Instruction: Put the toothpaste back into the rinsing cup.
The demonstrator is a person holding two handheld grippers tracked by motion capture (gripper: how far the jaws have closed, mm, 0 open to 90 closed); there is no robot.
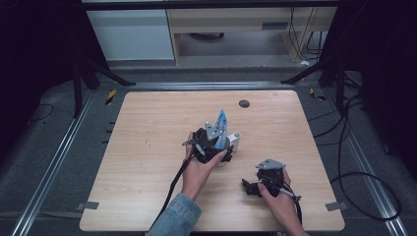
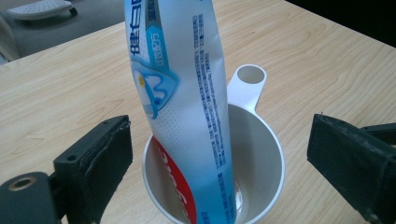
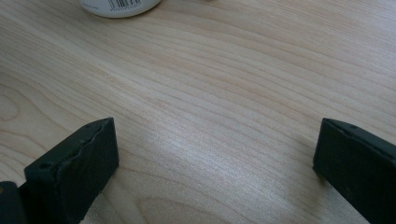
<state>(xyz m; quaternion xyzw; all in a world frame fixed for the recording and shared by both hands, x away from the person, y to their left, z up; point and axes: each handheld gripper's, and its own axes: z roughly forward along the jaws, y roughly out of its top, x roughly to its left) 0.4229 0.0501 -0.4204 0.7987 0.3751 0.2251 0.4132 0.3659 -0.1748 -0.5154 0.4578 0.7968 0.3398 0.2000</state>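
Observation:
A blue, white and red toothpaste tube (image 2: 187, 93) stands upright, leaning slightly, in a white cup (image 2: 261, 158) with a ring handle. My left gripper (image 2: 219, 149) is open, one jaw on each side of the cup, and neither pad touches the tube or the cup. In the high view the tube (image 1: 222, 122) rises above the left gripper (image 1: 219, 145) near the middle of the table, with the cup (image 1: 235, 142) just to its right. My right gripper (image 1: 250, 188) sits low near the front right, open over bare wood (image 3: 215, 116) with nothing between its jaws.
The light wooden table (image 1: 147, 147) has a dark round grommet (image 1: 244, 103) near its far edge. A white rounded object with a barcode (image 3: 120, 6) lies at the top of the right gripper view. Black cables trail from both grippers toward the front edge.

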